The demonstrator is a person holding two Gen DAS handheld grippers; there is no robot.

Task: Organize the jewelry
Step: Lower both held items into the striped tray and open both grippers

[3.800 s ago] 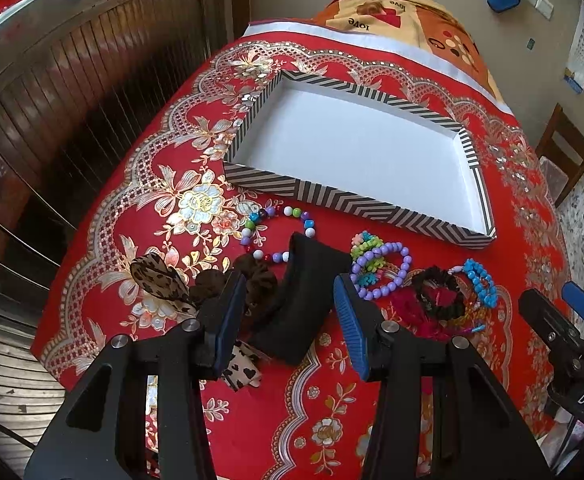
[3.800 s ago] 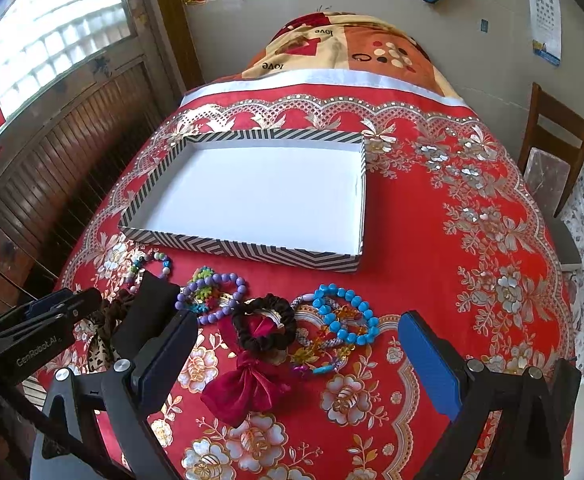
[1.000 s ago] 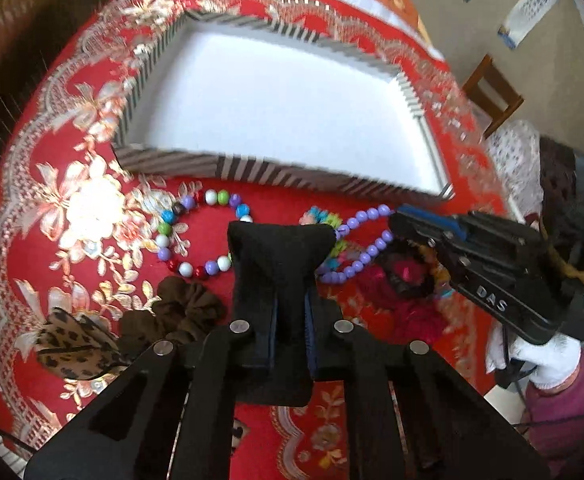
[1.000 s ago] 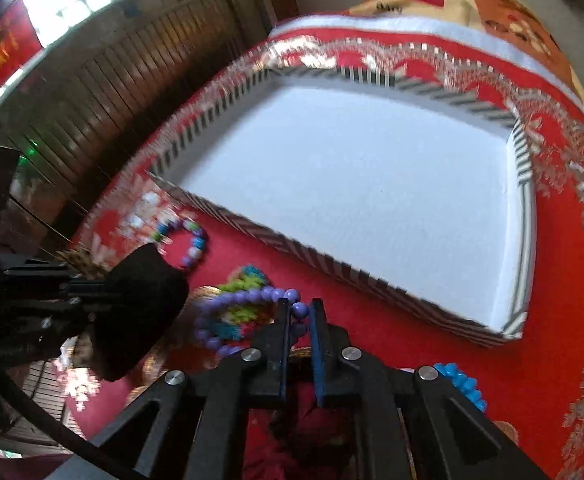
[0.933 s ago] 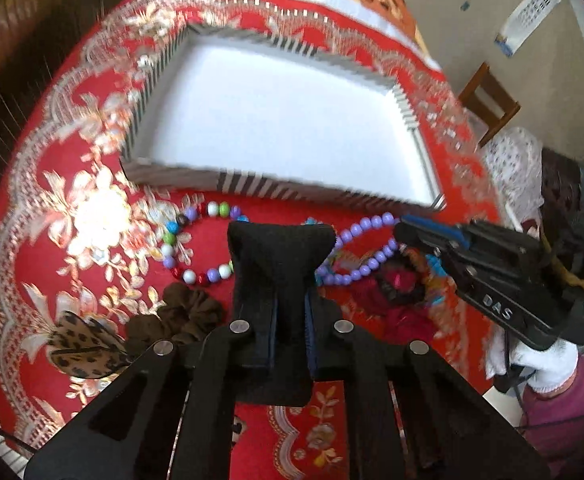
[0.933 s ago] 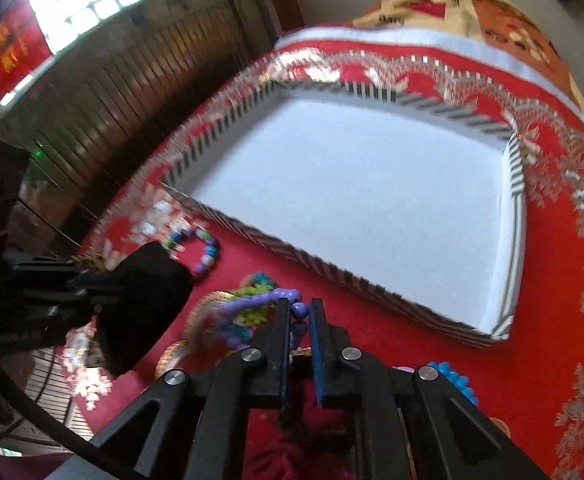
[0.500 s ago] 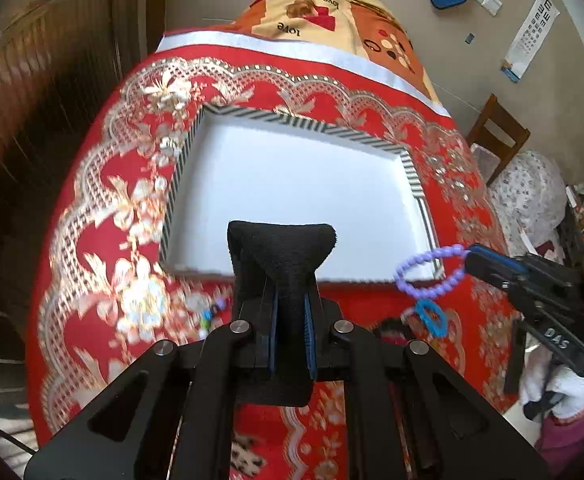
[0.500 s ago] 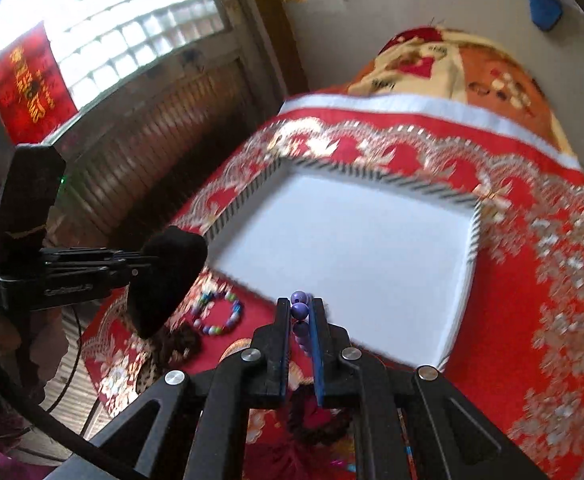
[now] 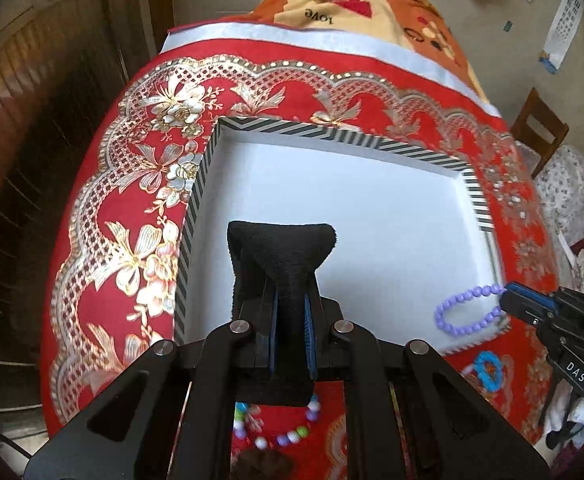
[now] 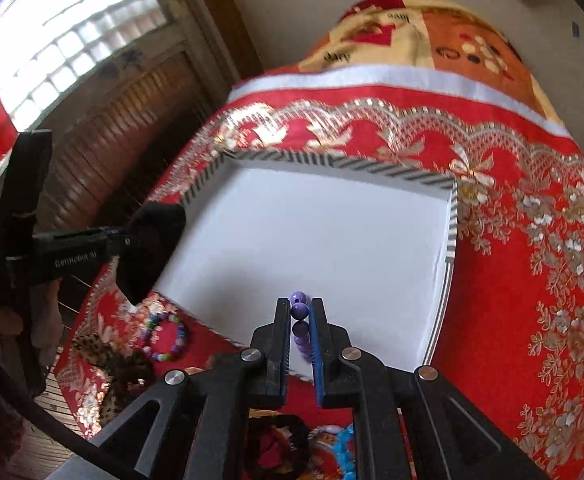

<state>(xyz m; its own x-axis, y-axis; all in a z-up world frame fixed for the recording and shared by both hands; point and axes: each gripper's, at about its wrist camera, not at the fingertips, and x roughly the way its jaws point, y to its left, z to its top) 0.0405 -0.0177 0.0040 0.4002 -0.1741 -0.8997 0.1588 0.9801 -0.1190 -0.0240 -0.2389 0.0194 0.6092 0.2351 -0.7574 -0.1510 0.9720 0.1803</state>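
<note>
A black velvet stand (image 9: 282,252) sticks up from my left gripper (image 9: 290,308), which is shut on it and hangs over the near left part of the striped white tray (image 9: 331,136). My right gripper (image 10: 299,308) is shut on a purple bead bracelet (image 10: 300,336) above the tray's near edge (image 10: 451,224). In the left wrist view the purple bracelet (image 9: 457,330) dangles as a loop from the right gripper (image 9: 507,298) over the tray's near right corner. The right wrist view shows the left gripper (image 10: 122,244) with the stand (image 10: 150,248) at the tray's left side.
On the red flowered cloth near the tray lie a multicolour bead bracelet (image 10: 164,336), a leopard scrunchie (image 10: 92,346), a brown scrunchie (image 9: 260,464), a blue bead bracelet (image 9: 487,372) and a dark red scrunchie (image 10: 272,448). A wooden chair (image 9: 539,128) stands at the right.
Both grippers have lifted off the cloth and moved forward over the tray, the left one carrying the black stand and the right one the purple bracelet, which now hangs free.
</note>
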